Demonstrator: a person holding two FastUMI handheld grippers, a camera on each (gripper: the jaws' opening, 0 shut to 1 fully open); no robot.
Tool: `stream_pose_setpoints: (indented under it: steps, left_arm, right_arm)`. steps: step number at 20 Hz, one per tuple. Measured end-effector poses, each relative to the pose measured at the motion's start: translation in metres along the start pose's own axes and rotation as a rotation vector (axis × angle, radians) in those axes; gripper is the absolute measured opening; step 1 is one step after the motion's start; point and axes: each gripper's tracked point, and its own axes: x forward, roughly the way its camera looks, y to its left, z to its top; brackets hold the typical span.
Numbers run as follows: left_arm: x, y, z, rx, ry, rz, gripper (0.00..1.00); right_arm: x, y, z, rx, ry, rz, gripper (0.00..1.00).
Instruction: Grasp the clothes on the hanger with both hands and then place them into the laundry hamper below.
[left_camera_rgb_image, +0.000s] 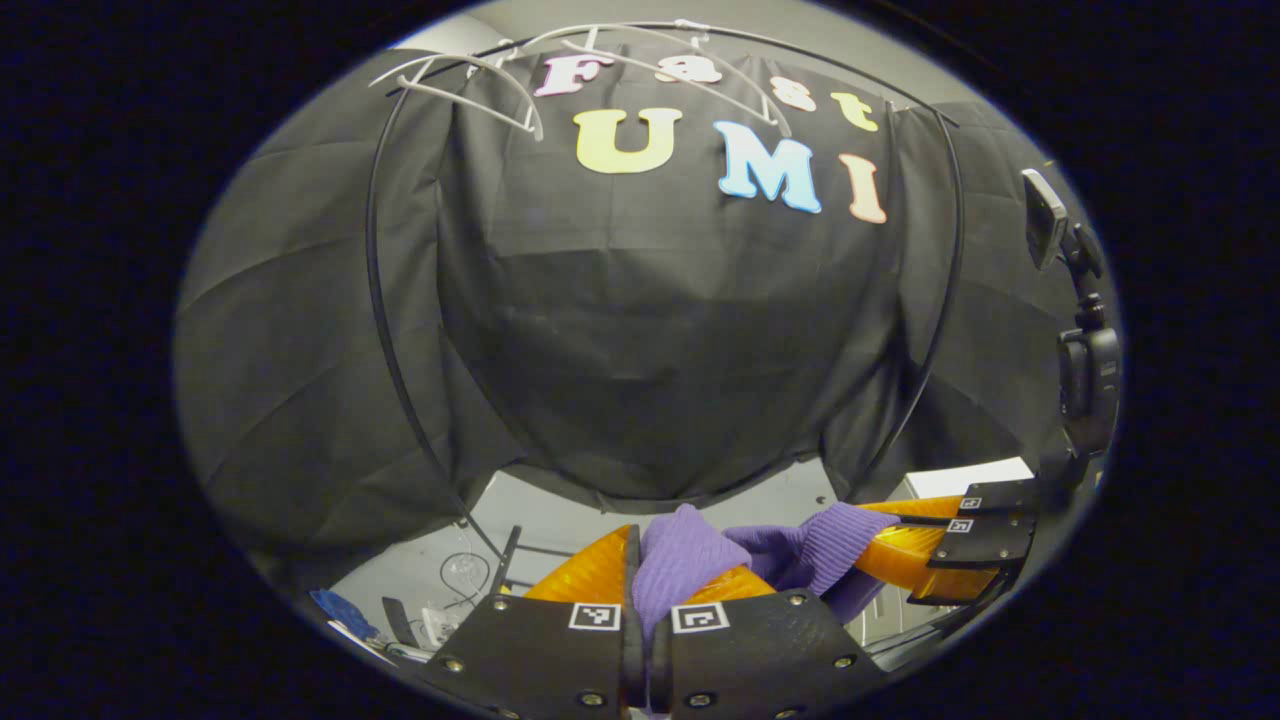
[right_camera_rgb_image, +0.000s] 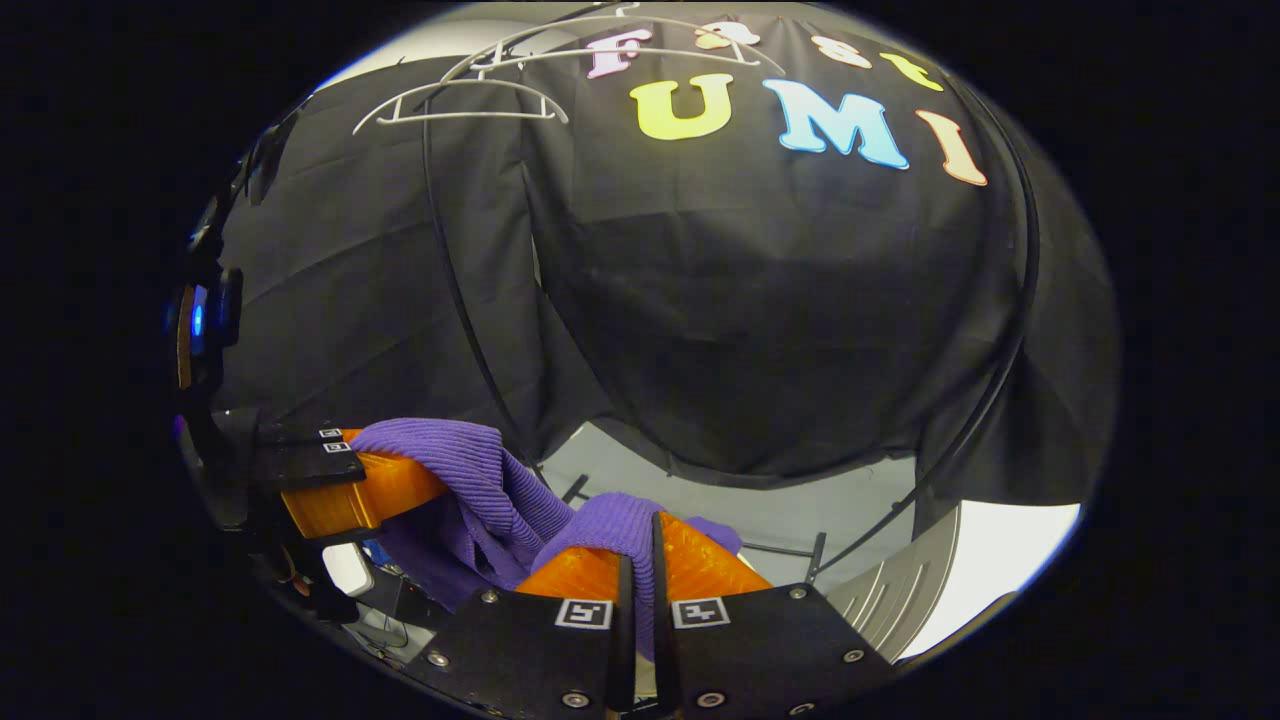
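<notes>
Purple knit cloth (left_camera_rgb_image: 690, 560) bunches up between the left gripper's (left_camera_rgb_image: 645, 575) orange fingers (left_camera_rgb_image: 590, 575) in the left gripper view, both fingers pressed together on a fold of it. From there the cloth stretches rightward to the right gripper (left_camera_rgb_image: 925, 545), farther off at the right edge, where it drapes over that gripper's fingers. White hangers (left_camera_rgb_image: 470, 85) sit bare on the rail at the top, in front of the black wall.

In the right gripper view, the right gripper (right_camera_rgb_image: 640, 560) pinches a hump of the cloth (right_camera_rgb_image: 480, 470) between its closed orange fingers (right_camera_rgb_image: 700, 565). The cloth runs left and up over the left gripper (right_camera_rgb_image: 365, 490), draped across its orange finger, and hangs below it. Hangers (right_camera_rgb_image: 465, 100) hang empty high above, well apart from the cloth. I cannot tell where the hamper is
</notes>
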Motion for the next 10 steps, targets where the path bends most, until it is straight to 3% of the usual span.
stream_pose_setpoints:
  steps: [4,8,10]
  left_arm:
    - [0.009,0.004,-0.042,-0.003,0.089,0.017,0.06]
    - [0.006,0.010,-0.063,-0.028,0.149,0.030,0.14]
    - [0.004,0.016,-0.063,-0.042,0.144,0.039,0.51]
  right_arm:
    - [0.010,-0.005,-0.032,-0.011,0.085,-0.028,0.09]
    - [0.011,-0.005,-0.060,-0.005,0.154,-0.035,0.19]
    - [0.008,-0.005,-0.071,-0.016,0.188,-0.043,0.36]
